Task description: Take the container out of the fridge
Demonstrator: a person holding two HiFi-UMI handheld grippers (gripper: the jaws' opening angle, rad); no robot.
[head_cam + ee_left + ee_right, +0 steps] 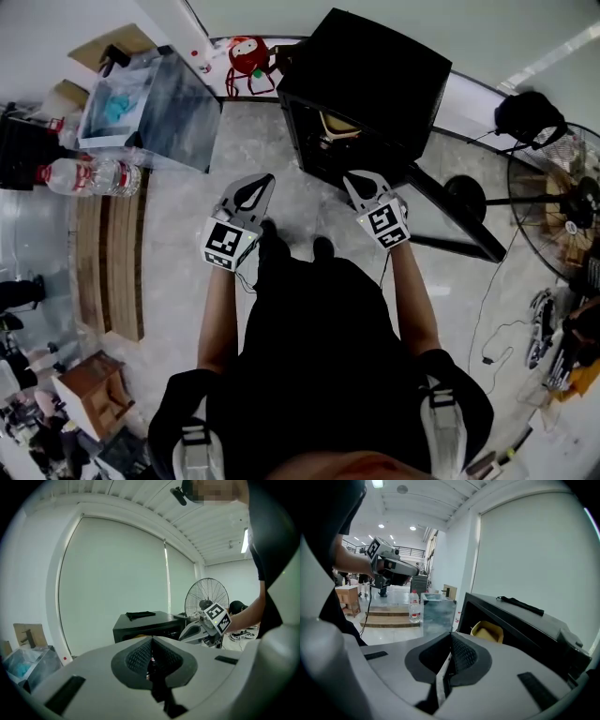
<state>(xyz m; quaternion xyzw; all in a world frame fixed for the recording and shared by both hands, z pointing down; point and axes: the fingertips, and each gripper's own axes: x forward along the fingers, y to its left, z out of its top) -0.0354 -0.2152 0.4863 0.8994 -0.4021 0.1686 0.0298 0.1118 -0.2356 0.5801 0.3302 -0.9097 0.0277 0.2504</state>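
A small black fridge (366, 84) stands on the floor ahead with its door (448, 223) swung open to the right. Inside sits a yellow container (339, 125), seen in the right gripper view (487, 632) on the fridge's shelf. My left gripper (251, 192) hovers in front of the fridge, left of the opening, and its jaws (151, 641) are shut with nothing between them. My right gripper (361, 183) is close to the opening, a short way from the container, also shut and empty (451, 637). Neither touches the fridge.
A clear plastic box (150, 103) and a water bottle (89, 175) stand to the left, beside a wooden pallet (108, 253). A floor fan (558, 202) and loose cables lie to the right. A red object (248, 56) sits behind the fridge.
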